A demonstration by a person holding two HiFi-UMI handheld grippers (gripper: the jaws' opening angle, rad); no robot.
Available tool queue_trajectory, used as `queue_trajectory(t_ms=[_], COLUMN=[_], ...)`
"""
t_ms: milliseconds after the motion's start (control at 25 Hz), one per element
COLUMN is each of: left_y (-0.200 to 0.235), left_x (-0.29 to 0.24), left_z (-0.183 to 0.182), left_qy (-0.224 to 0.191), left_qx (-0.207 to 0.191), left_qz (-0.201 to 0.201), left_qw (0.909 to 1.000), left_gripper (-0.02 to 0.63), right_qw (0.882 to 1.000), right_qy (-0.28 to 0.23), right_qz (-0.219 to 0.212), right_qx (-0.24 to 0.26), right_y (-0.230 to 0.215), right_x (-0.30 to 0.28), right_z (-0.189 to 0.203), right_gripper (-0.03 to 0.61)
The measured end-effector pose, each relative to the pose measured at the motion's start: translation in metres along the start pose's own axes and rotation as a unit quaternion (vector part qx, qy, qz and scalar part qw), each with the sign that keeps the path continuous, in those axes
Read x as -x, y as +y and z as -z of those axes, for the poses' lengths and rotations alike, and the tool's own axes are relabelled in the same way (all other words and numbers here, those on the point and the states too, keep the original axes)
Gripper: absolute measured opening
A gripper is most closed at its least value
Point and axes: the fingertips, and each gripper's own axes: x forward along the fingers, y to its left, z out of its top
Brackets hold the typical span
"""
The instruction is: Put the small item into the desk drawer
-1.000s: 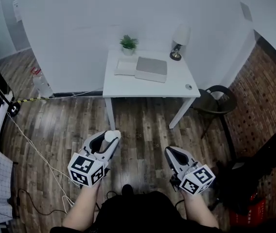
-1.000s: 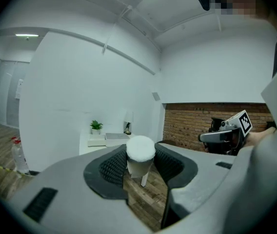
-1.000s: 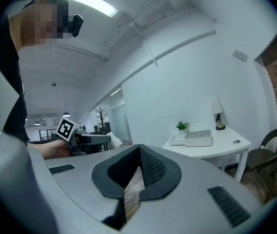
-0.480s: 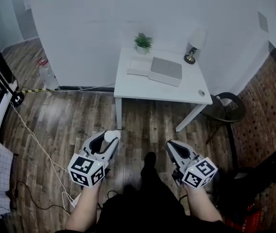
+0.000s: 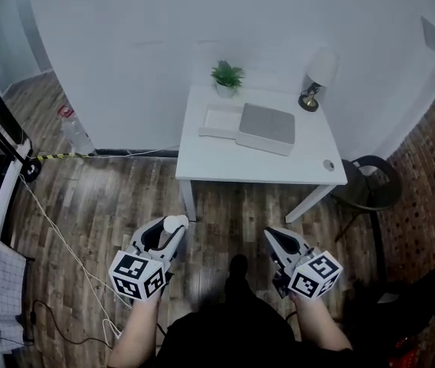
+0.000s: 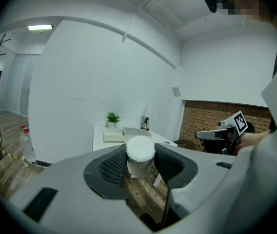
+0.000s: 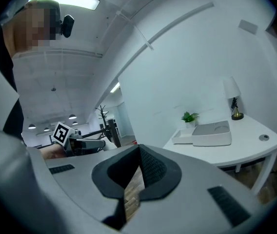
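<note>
The left gripper (image 5: 173, 227) is clamped on the small white item (image 6: 140, 150), whose round top sticks up between the jaw tips. The right gripper (image 5: 273, 236) is clenched with its jaws meeting and nothing between them. Both are held low over the wood floor (image 5: 103, 198), side by side and apart. The white desk (image 5: 225, 156) stands ahead against the wall, well apart from them, bearing a plant (image 5: 226, 76), a lamp (image 5: 315, 79) and a grey box (image 5: 267, 127)
</note>
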Motion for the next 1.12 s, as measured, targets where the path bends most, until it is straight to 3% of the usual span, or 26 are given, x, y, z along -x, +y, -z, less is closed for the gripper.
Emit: queue_trajectory(t_ms=[520,840,1120], left_y=[0.013,0.019,0.060], left_x=[-0.209,-0.260,-0.300], left_z=[-0.088,-0.098,-0.111], left_qy=[0.027,0.047,0.044], left_qx=[-0.033,-0.032,-0.030], left_qz=[-0.001,-0.005,0.003], left_qw=[0.9991,0.9984,0.9986], left_gripper=[0.178,0.178,0.178], right_qw=[0.999,0.998,0.998], right_qy=[0.007,0.009,0.024], right_qz=[-0.014,-0.017,-0.008], right_qx=[-0.043,-0.052,-0.050], right_y=[-0.194,-0.246,-0.264], right_x=[-0.066,-0.086,-0.128], right_z=[-0.068,-0.082,-0.084], right_gripper=[0.003,0.003,0.003])
